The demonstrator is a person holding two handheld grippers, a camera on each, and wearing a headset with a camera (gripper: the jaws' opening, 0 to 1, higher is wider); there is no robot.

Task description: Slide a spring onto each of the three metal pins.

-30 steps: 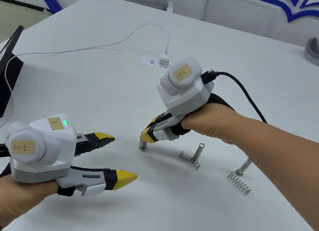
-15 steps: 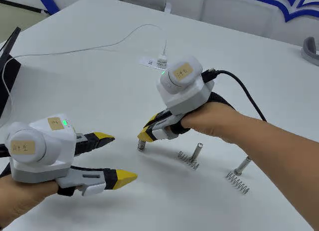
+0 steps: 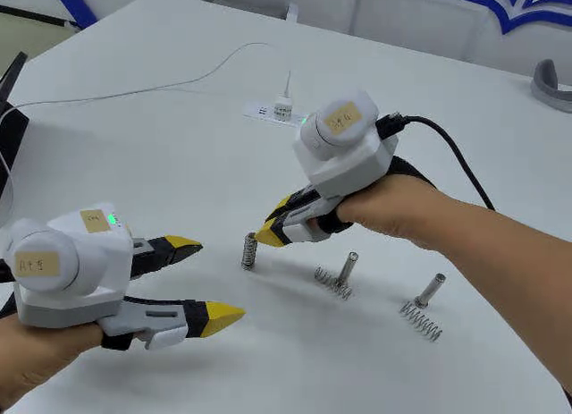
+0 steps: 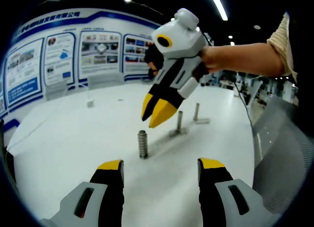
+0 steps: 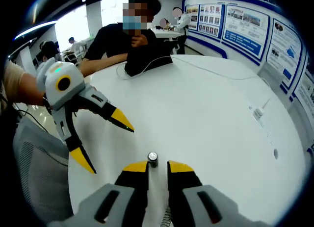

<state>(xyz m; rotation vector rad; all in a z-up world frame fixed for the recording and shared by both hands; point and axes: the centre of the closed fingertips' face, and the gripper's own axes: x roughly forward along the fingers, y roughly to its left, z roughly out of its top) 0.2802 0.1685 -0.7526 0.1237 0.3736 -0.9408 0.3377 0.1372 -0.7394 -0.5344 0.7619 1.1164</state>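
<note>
left claw down low, pretty much level, jaws spread wide, right claw tipped downward, jaws only a crack apart, bare forearm behind it

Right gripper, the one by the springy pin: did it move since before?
Yes. The right gripper has lifted up and a little to the right, off the spring-covered pin that its tips were on.

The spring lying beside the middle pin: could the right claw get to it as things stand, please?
Probably yes: only bare table lies between the right claw and that spring.
</note>
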